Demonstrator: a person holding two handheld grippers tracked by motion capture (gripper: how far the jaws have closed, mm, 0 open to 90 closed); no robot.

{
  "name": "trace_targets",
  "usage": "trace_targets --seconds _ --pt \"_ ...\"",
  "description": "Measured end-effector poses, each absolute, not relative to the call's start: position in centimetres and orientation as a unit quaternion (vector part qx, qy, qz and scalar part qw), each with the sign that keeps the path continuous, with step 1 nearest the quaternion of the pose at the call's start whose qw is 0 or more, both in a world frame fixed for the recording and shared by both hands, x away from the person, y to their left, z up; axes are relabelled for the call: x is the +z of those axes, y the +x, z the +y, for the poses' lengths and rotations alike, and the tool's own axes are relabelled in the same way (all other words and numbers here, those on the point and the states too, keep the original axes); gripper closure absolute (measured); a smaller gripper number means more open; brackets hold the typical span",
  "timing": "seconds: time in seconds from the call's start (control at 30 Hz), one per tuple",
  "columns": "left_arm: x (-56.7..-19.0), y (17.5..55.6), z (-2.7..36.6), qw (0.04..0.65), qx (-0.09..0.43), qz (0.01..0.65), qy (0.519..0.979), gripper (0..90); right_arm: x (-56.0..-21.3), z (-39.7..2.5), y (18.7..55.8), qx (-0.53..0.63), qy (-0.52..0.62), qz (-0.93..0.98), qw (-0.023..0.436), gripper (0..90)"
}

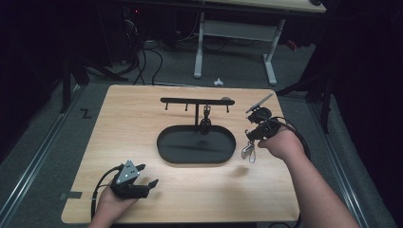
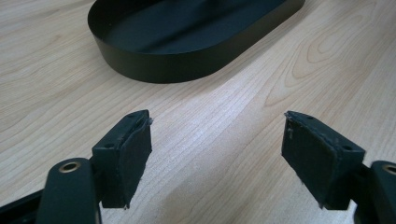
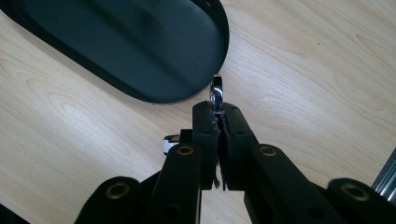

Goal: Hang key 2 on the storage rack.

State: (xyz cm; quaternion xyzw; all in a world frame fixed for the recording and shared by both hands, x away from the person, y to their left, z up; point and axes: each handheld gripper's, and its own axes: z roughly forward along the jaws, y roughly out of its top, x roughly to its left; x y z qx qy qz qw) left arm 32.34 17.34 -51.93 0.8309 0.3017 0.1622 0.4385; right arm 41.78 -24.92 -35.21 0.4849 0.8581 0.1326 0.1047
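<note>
A black oval tray [image 1: 185, 148] lies mid-table, with a black hook rack [image 1: 196, 100] standing at its far edge. A small dark item [image 1: 206, 114] hangs from one hook. To the right of the tray, above the table, my right gripper [image 1: 252, 135] is shut on a silver key ring [image 3: 216, 91]. Its metal pieces [image 1: 248, 151] dangle below the jaws. Near the table's front left, my left gripper [image 1: 148, 175] stands open with nothing between its pads [image 2: 126, 158]; the tray's wall [image 2: 187, 65] lies ahead of it.
The light wooden table [image 1: 133, 123] stands on grey floor. A white desk frame [image 1: 235, 42] and cables [image 1: 142, 57] lie beyond its far edge. A metal floor rail [image 1: 43, 142] runs along the left side.
</note>
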Motion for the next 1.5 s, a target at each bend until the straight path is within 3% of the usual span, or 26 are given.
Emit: trace_targets --seconds 1.5 --pt "-52.1 30.9 19.7 0.429 0.176 0.33 0.822 24.4 -32.1 -19.8 44.9 0.17 0.441 0.874 0.114 86.3"
